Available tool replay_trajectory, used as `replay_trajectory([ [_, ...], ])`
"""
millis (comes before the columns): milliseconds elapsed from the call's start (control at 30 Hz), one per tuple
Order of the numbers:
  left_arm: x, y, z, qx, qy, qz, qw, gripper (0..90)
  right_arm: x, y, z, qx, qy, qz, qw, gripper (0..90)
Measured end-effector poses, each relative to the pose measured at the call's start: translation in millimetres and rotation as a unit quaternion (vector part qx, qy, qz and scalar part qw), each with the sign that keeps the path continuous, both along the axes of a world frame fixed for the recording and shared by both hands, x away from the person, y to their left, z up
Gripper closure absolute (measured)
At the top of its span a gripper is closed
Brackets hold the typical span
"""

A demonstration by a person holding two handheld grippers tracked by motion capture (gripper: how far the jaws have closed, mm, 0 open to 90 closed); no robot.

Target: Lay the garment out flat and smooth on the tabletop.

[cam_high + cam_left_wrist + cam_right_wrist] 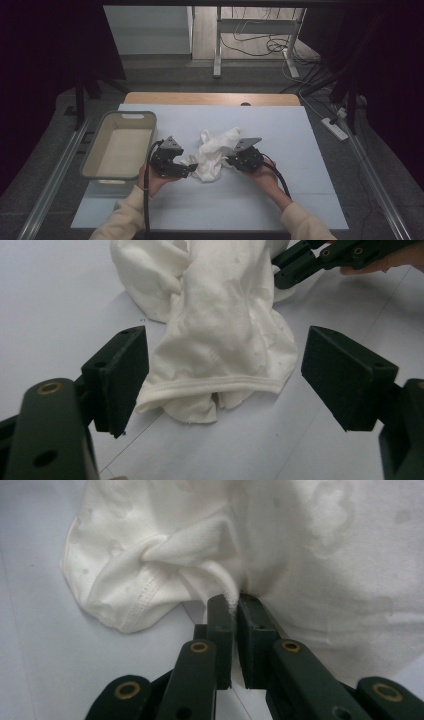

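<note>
High view, table inventory. Item one: white garment [214,152], crumpled, lying on the pale blue table cover [300,150] at the centre of the cover, between the two grippers. Item two: beige plastic tub [102,152], at nine o'clock from the garment, well apart from it, standing on the cover's left edge. Item three: left gripper [186,170], held in the person's left hand, at eight o'clock from the garment, its tips at the cloth's lower left edge. Item four: right gripper [231,160], held in the right hand, at three o'clock from the garment and touching it.

Left gripper view: left gripper [225,375] jaws stand wide apart, one either side of the garment's hemmed end [220,365]; the pads press on nothing, with bare cover showing between each pad and the cloth. Right gripper [280,270] appears at one o'clock, its tips against the cloth.

Right gripper view: right gripper [235,605] jaws nearly together, pinching a thin fold of the garment [165,555] between the pads; cloth spreads from ten o'clock to three o'clock above the tips, and a stitched hem lies at nine o'clock.
</note>
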State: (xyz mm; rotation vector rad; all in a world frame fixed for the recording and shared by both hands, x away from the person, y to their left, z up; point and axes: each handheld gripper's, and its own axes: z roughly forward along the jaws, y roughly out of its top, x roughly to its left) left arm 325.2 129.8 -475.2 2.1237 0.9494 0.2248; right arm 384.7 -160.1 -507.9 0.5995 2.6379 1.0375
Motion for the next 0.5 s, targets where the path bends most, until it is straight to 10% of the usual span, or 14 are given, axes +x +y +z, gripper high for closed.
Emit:
replay_trajectory([
  [500, 1.0, 3.9, -0.9, -0.001, 0.000, 0.003, 1.0000, 20.4, -26.2, -9.8, 6.7, 0.007, 0.021, 0.023, 0.9995, 85.0],
])
